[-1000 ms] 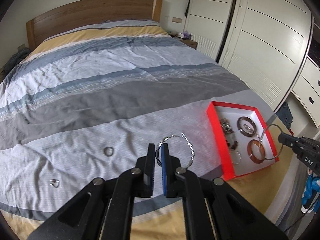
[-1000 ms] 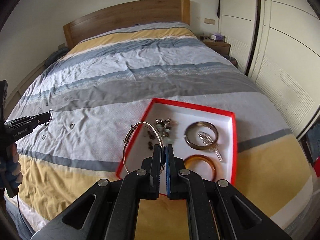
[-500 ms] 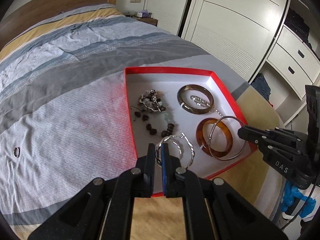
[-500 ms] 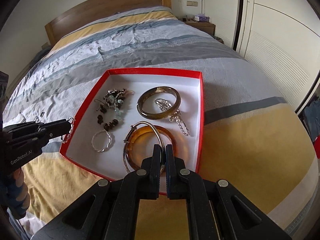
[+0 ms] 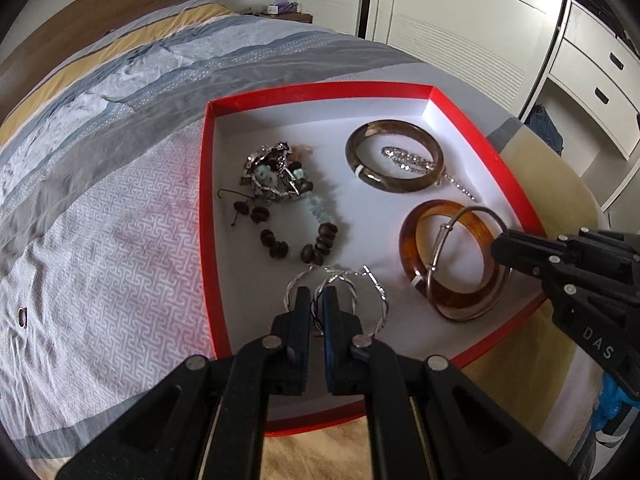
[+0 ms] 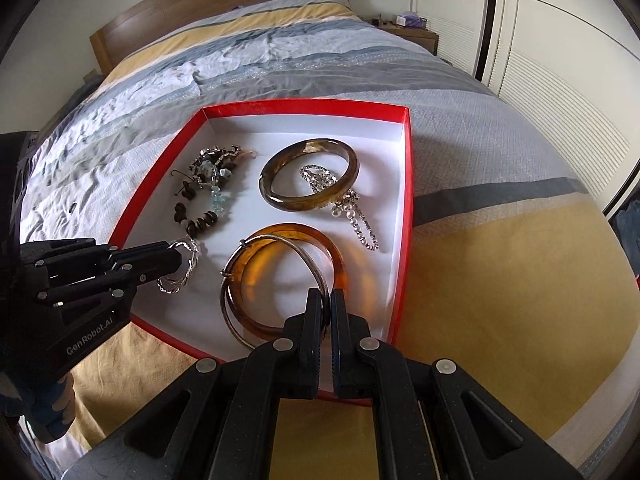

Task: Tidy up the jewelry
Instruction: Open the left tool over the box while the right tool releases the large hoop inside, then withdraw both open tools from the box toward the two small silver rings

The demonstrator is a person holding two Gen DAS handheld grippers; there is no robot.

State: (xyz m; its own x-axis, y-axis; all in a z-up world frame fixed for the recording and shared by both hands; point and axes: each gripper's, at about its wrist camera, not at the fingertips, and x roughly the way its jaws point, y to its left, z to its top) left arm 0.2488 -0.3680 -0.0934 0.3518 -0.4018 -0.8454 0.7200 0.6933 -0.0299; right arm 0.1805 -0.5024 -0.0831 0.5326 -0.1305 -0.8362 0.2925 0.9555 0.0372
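Observation:
A red box point(image 5: 516, 188) with a white floor lies on the bed; it also shows in the right wrist view point(image 6: 404, 216). My left gripper point(image 5: 317, 300) is shut on a twisted silver hoop point(image 5: 380, 300), low over the box's near left corner beside a second hoop point(image 5: 294, 280). My right gripper point(image 6: 329, 300) is shut on a thin silver bangle point(image 6: 240, 332), which rests over the amber bangle point(image 6: 340, 264). A brown bangle point(image 6: 348, 176), a crystal chain point(image 6: 360, 224) and a beaded bracelet point(image 6: 200, 220) lie in the box.
A small ring point(image 5: 21, 314) lies on the striped duvet point(image 5: 100, 200) left of the box. White wardrobes point(image 5: 460, 20) and drawers point(image 5: 600, 80) stand to the right. A wooden headboard point(image 6: 200, 12) is at the far end.
Both grippers have moved in and down over the box. The silver hoop and the thin bangle have come lower, the bangle now resting over the amber bangle.

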